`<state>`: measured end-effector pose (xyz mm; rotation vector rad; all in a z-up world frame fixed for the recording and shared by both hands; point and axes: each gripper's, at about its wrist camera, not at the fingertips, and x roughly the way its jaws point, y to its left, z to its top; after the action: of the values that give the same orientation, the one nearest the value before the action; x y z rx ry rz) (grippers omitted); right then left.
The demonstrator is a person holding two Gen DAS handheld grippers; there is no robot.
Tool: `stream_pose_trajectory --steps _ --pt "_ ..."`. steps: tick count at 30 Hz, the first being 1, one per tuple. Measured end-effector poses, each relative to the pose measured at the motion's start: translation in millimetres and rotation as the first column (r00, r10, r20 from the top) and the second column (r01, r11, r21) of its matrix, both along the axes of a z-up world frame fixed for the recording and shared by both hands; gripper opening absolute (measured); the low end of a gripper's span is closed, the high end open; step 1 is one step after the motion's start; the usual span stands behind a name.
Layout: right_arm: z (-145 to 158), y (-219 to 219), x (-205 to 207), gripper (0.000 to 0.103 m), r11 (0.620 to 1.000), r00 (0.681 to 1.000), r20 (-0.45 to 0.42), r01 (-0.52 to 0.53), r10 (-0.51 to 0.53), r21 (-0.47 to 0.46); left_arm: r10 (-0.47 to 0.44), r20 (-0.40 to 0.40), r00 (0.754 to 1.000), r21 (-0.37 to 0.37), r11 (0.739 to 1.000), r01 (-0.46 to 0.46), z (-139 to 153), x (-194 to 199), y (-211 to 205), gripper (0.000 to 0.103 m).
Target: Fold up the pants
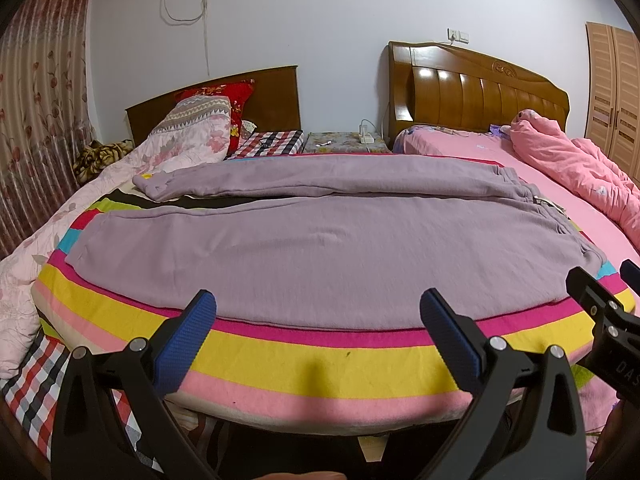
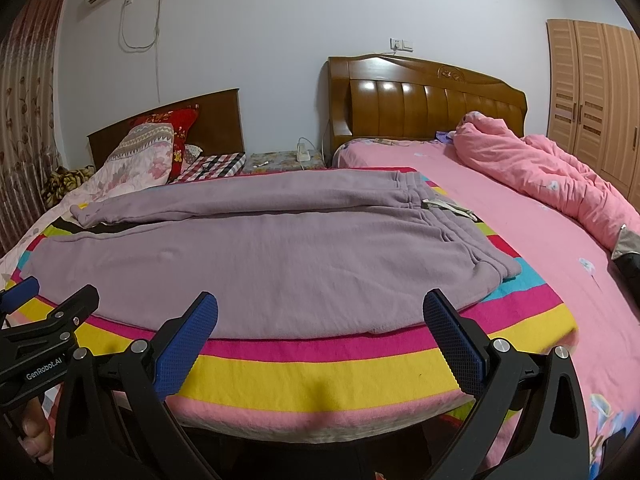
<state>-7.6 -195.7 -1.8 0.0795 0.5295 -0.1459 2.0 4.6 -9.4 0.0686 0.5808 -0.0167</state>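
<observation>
Pre-fold: purple pants (image 1: 320, 240) lie flat across the striped blanket (image 1: 320, 356), waistband at 3 o'clock. My left gripper (image 1: 318, 308) and right gripper (image 2: 320, 308) hover spread, empty. I judge next: pinch the near leg's edge at 12 o'clock.

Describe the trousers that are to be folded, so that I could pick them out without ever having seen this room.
Start at the two wooden headboards; in front of them a striped blanket in pink, yellow and magenta covers the near bed edge. The pants lie flat on it, legs toward the left, waistband toward the right. They are plain dusty lilac, unlike the bright pink quilt to the right.
</observation>
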Motion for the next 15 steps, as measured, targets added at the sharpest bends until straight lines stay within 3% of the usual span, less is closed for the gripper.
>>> stream_pose_trajectory --steps 15 --pt "-4.2 1.6 1.1 0.099 1.0 1.0 -0.01 -0.009 0.009 -0.002 0.003 -0.006 1.0 -0.004 1.0 -0.003 -2.2 -0.6 2.0 0.102"
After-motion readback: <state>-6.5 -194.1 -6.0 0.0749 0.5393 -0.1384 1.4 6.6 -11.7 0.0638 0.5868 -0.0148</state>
